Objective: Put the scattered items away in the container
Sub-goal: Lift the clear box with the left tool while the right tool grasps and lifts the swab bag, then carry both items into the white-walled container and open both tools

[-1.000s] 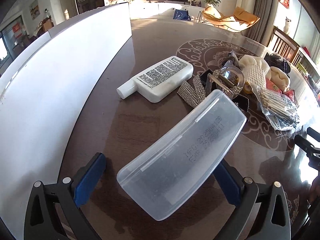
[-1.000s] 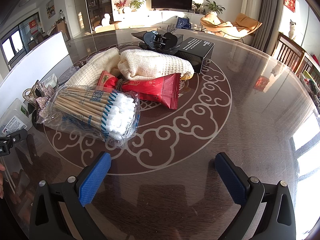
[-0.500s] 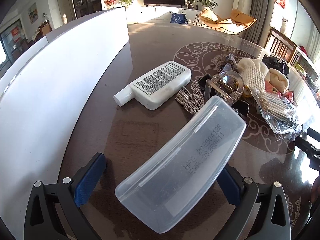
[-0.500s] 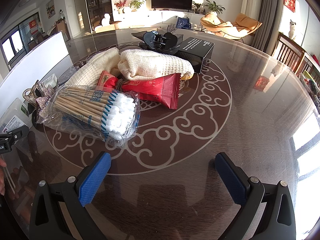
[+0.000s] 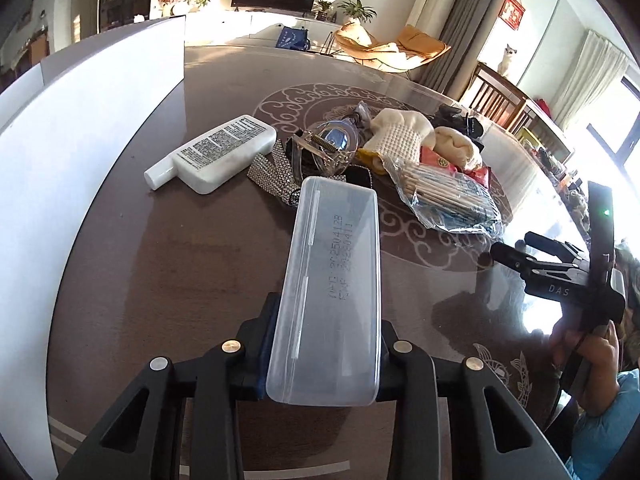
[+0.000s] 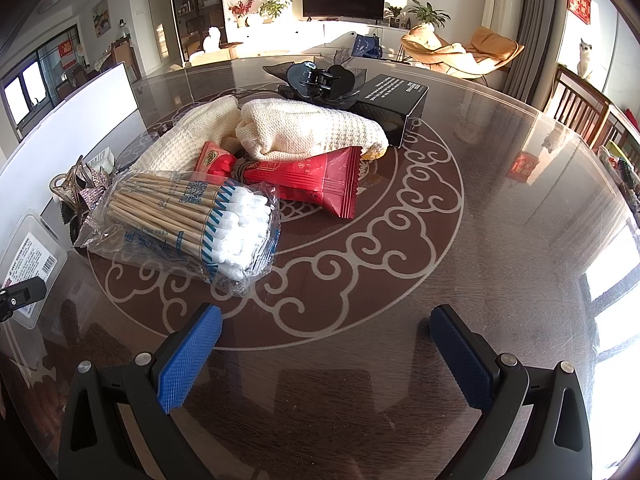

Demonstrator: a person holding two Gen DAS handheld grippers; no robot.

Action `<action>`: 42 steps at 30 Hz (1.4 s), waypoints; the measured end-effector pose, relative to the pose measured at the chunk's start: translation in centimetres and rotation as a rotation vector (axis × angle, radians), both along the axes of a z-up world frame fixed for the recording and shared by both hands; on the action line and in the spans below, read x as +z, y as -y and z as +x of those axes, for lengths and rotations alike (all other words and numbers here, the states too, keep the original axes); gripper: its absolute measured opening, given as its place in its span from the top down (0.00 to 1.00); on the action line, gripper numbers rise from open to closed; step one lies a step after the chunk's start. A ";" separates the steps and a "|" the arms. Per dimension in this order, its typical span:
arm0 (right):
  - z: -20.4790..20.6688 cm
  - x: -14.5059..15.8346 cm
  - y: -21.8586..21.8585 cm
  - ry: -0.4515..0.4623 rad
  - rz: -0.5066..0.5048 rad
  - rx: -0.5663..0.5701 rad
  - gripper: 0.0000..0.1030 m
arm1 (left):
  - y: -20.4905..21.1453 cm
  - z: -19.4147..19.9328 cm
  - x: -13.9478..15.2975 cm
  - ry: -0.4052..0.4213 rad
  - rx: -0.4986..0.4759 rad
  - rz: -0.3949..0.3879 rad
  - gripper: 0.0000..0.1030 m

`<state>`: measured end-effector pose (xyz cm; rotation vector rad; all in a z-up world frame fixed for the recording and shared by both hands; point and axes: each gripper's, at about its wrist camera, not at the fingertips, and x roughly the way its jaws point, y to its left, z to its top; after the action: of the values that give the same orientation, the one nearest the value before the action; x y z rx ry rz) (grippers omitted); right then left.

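Note:
A clear plastic box [image 5: 332, 288] juts forward from my left gripper [image 5: 326, 320], whose jaws are closing with both pads pressed on the box's sides. It hangs tilted above the dark table [image 5: 200, 272]. The tall white container wall [image 5: 80, 140] runs along the left. My right gripper [image 6: 326, 320] is open over bare table with nothing between its fingers. In front of it lie a bag of cotton swabs [image 6: 188, 224], a red packet [image 6: 312, 176] and a cream knit cloth [image 6: 304, 132]. A white bottle [image 5: 216, 156] lies near the container.
A clear hair claw [image 5: 332, 144] and a rhinestone strap [image 5: 272, 172] lie beside the bottle. A black hair clip [image 6: 316, 80] and a black box [image 6: 396, 100] sit at the back of the pile. A person's hand [image 5: 588, 344] holds the right gripper at the table's right edge.
The left gripper's jaws went from wide open to clamped on the clear plastic box, which swung from lying crosswise to pointing straight ahead. The right gripper has not moved.

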<state>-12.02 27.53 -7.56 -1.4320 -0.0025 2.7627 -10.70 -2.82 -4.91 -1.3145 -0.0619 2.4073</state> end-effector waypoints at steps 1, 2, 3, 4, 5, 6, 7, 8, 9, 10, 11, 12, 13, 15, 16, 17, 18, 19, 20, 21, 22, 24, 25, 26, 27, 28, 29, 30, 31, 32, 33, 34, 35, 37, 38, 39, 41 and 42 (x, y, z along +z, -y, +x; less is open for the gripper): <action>0.0 0.0 0.0 0.000 -0.002 0.001 0.00 | 0.0 -0.1 0.0 -0.006 0.008 -0.010 0.66; 0.2 0.1 0.1 -0.004 -0.015 0.014 0.00 | 0.1 -0.3 -0.1 -0.007 0.016 -0.013 0.66; 0.6 0.4 0.4 -0.014 -0.051 0.055 0.00 | 0.3 -0.5 -0.1 -0.005 0.025 -0.009 0.66; 0.7 0.5 0.5 -0.020 -0.097 0.115 0.00 | 0.6 -0.5 -0.1 -0.001 0.037 -0.007 0.66; 0.5 0.7 0.7 -0.012 -0.135 0.173 0.00 | 0.9 -0.6 0.0 0.002 0.049 -0.009 0.66; 0.2 0.9 1.1 0.003 -0.155 0.222 0.00 | 1.2 -0.5 0.0 0.005 0.061 -0.014 0.66; -0.2 1.1 1.7 0.013 -0.151 0.259 0.00 | 1.4 -0.4 0.0 0.009 0.071 -0.017 0.66; -0.8 1.3 2.3 0.016 -0.128 0.282 0.00 | 1.6 -0.3 0.0 0.013 0.080 -0.017 0.66; -1.6 1.2 2.7 0.025 -0.103 0.291 0.00 | 1.8 -0.2 0.0 0.018 0.085 -0.016 0.66; -2.5 1.0 2.9 0.041 -0.101 0.291 0.00 | 1.9 -0.1 0.0 0.020 0.086 -0.015 0.66; -3.1 0.9 3.1 0.045 -0.122 0.297 0.00 | 1.9 0.0 0.0 0.020 0.086 -0.016 0.66; -3.4 0.9 3.4 0.038 -0.167 0.330 0.00 | 1.9 0.0 0.0 0.019 0.085 -0.019 0.66; -3.6 1.0 3.9 0.042 -0.233 0.382 0.00 | 1.9 0.0 0.0 0.018 0.085 -0.020 0.66; -3.4 1.2 5.7 0.099 -0.338 0.502 0.00 | 1.9 0.0 0.0 0.018 0.085 -0.018 0.66; -2.9 1.3 6.7 0.145 -0.378 0.582 0.00 | 2.0 0.0 0.0 0.020 0.085 -0.014 0.66; -2.1 1.5 7.8 0.180 -0.385 0.657 0.01 | 2.1 0.0 0.0 0.021 0.086 -0.010 0.66; -1.1 1.9 8.9 0.183 -0.336 0.709 0.01 | 2.1 0.0 0.0 0.023 0.087 -0.009 0.66; -0.3 2.3 9.7 0.160 -0.254 0.734 0.01 | 2.1 -0.1 0.1 0.024 0.088 -0.009 0.66; 0.2 2.7 10.2 0.134 -0.184 0.741 0.01 | 2.1 -0.1 0.1 0.024 0.091 -0.012 0.66; 0.3 3.1 10.6 0.109 -0.140 0.743 0.01 | 2.0 -0.1 0.1 0.022 0.094 -0.018 0.65; 0.2 3.4 10.8 0.083 -0.114 0.742 0.00 | 2.0 -0.1 0.1 0.020 0.096 -0.025 0.65; -0.6 3.7 11.3 0.052 -0.089 0.742 0.00 | 1.9 0.0 0.1 0.011 0.095 -0.040 0.62; -1.1 3.6 11.6 0.042 -0.075 0.750 0.00 | 1.8 0.0 0.1 0.005 0.096 -0.050 0.59; -1.3 3.3 12.1 0.031 -0.052 0.763 0.00 | 1.7 0.0 0.1 -0.001 0.104 -0.073 0.42; -1.6 2.9 12.8 0.022 -0.025 0.778 0.00 | 1.6 -0.1 -0.1 -0.004 0.126 -0.118 0.16; -1.9 2.4 13.5 0.020 0.000 0.790 0.00 | 1.6 -0.3 -0.4 -0.006 0.152 -0.173 0.09; -2.1 2.0 14.0 0.028 0.021 0.798 0.00 | 1.6 -0.5 -0.7 -0.008 0.172 -0.215 0.09; -2.5 1.5 14.5 0.040 0.040 0.802 0.00 | 1.7 -0.7 -0.8 -0.008 0.180 -0.228 0.09; -2.8 1.0 14.9 0.051 0.057 0.805 0.00 | 1.8 -0.8 -0.8 -0.016 0.181 -0.214 0.09; -2.5 0.4 15.2 0.062 0.070 0.808 0.00 | 1.9 -1.0 -0.7 -0.018 0.179 -0.196 0.10; -2.4 0.2 15.1 0.068 0.065 0.802 0.00 | 1.9 -1.0 -0.7 -0.022 0.173 -0.184 0.11; -2.5 0.2 15.0 0.079 0.048 0.790 0.01 | 1.9 -1.0 -0.6 -0.031 0.166 -0.182 0.16; -2.7 0.1 15.0 0.099 0.027 0.777 0.06 | 1.8 -0.9 -0.4 -0.044 0.156 -0.181 0.37; -2.7 0.8 14.5 0.087 0.012 0.748 0.44 | 1.8 -0.8 0.0 -0.043 0.129 -0.134 0.69; -2.9 1.3 14.1 0.096 -0.012 0.728 0.70 | 2.1 -0.7 0.0 -0.026 0.119 -0.080 0.69; -3.0 1.6 13.6 0.110 -0.036 0.701 0.70 | 2.4 -0.6 0.1 -0.011 0.117 -0.029 0.69; -2.5 2.4 12.8 0.101 -0.054 0.661 0.70 | 2.5 0.1 0.6 -0.014 0.114 0.007 0.69; -2.0 3.0 12.2 0.091 -0.070 0.639 0.70 | 2.4 0.7 1.2 -0.026 0.109 0.016 0.69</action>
<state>-14.03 15.34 -4.60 -1.8408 -0.4457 3.1906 -9.97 -5.24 -3.70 -1.3033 -0.1497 2.5091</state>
